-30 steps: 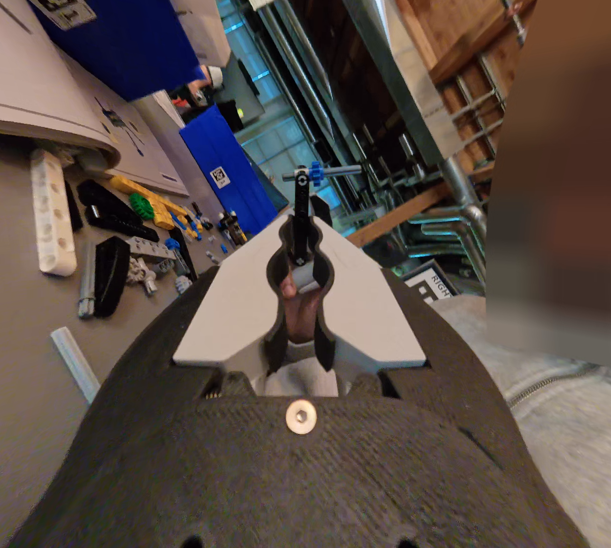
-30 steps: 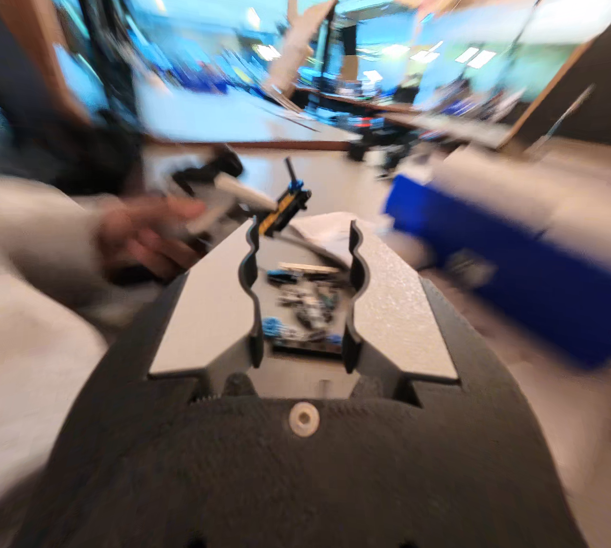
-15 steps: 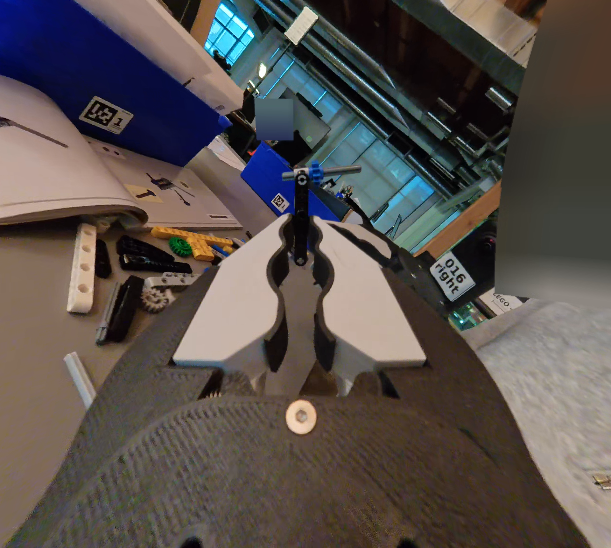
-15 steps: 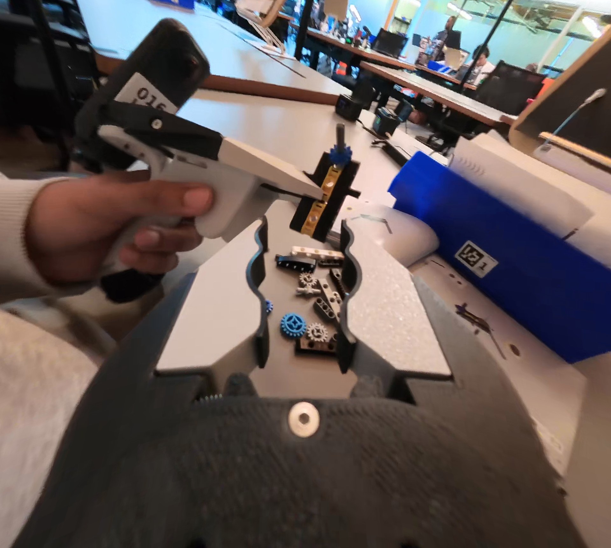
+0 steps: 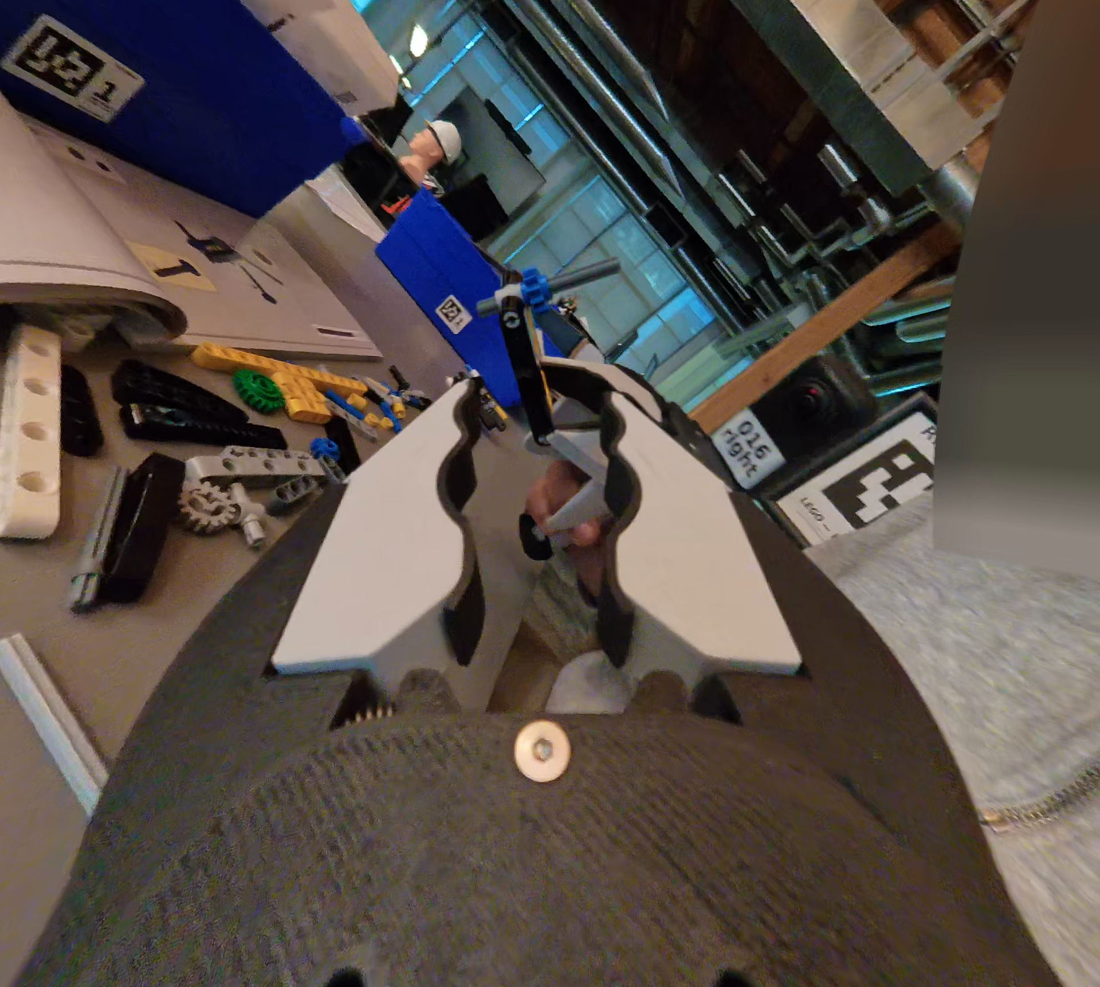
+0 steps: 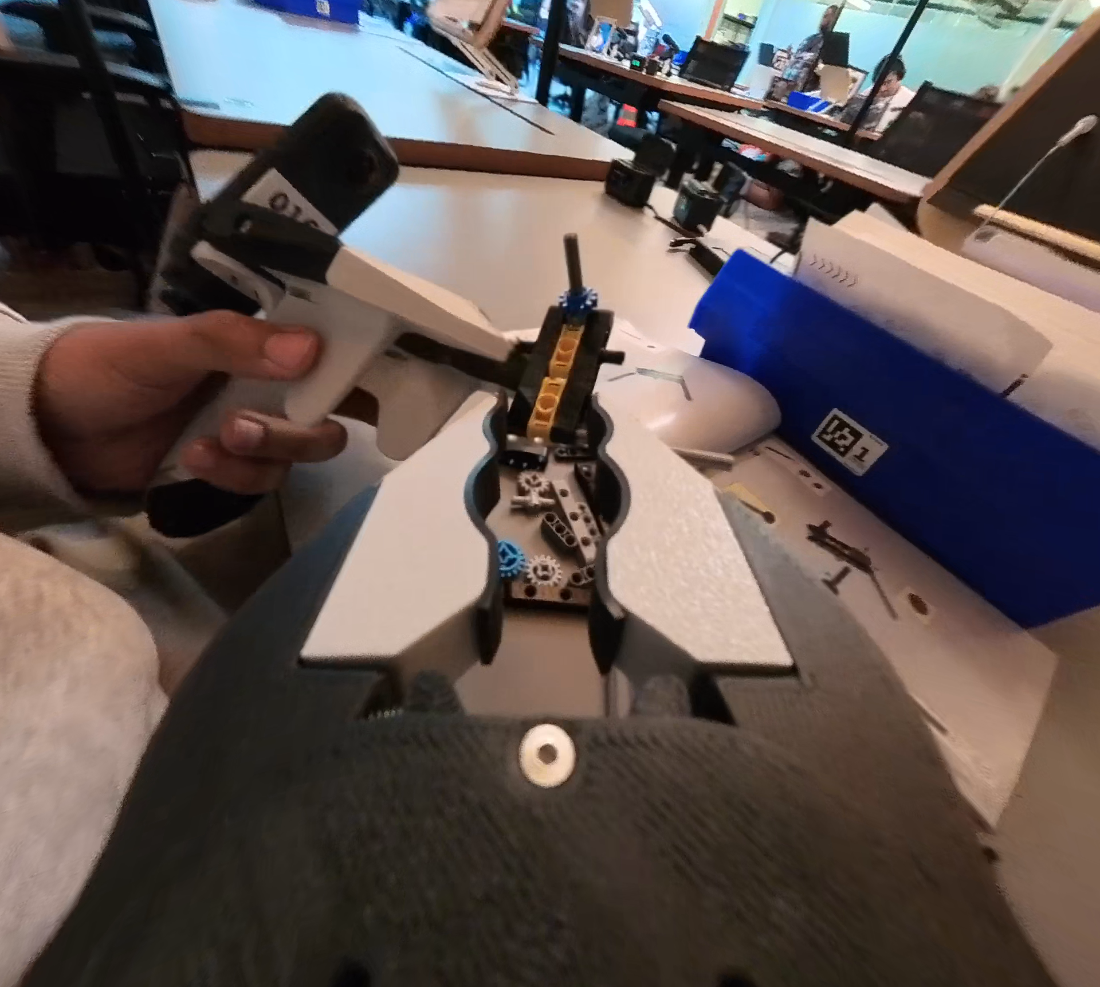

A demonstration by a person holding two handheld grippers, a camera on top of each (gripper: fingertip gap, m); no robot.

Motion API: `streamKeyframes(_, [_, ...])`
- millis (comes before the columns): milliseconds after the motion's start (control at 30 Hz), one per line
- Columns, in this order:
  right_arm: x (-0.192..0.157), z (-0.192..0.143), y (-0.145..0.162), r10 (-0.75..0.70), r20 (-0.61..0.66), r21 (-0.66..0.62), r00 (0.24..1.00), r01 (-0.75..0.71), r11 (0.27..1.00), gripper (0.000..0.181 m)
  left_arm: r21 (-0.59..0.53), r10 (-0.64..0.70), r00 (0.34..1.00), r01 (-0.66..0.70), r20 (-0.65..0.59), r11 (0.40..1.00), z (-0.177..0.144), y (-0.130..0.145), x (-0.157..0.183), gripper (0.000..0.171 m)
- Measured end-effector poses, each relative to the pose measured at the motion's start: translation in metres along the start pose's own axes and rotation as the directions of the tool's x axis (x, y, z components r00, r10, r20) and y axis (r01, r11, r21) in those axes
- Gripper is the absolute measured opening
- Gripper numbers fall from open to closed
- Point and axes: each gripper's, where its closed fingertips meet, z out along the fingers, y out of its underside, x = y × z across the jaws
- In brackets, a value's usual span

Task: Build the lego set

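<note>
Room: a busy workshop is surrounding the table point(image 6: 476, 244), which is carrying loose pieces point(image 5: 178, 410), an open booklet point(image 5: 89, 256) and a blue bin point(image 6: 893, 422).
Right jaws: the right gripper point(image 6: 547, 422) is apparently clamping the foot of the black-and-yellow assembly point(image 6: 559, 369), lifting it upright above the table for access.
Left jaws: the left gripper point(image 5: 538, 404) is standing spread, flanking the assembly without pinching, probably freeing itself to fetch a piece.
Axle: the grey axle point(image 6: 572, 261) is pointing up, exposed.
</note>
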Motion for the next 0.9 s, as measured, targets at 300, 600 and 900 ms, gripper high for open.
streamKeyframes(300, [-0.007, -0.024, -0.028, 0.478, 0.499, 0.101, 0.723, -0.596, 0.796, 0.024, 0.087, -0.048, 0.975, 0.069, -0.218, 0.994, -0.01, -0.024, 0.026, 0.053])
streamKeyframes(600, [-0.031, -0.041, -0.045, 0.462, 0.748, 0.038, 0.477, -0.726, 0.687, 0.024, 0.036, 0.01, 0.941, 0.002, -0.339, 0.999, -0.006, -0.013, 0.055, 0.059])
streamKeyframes(900, [-0.032, -0.04, -0.043, 0.48, 0.772, 0.012, 0.416, -0.766, 0.643, 0.023, -0.001, 0.006, 0.923, -0.007, -0.384, 1.0, -0.008, -0.007, 0.061, 0.033])
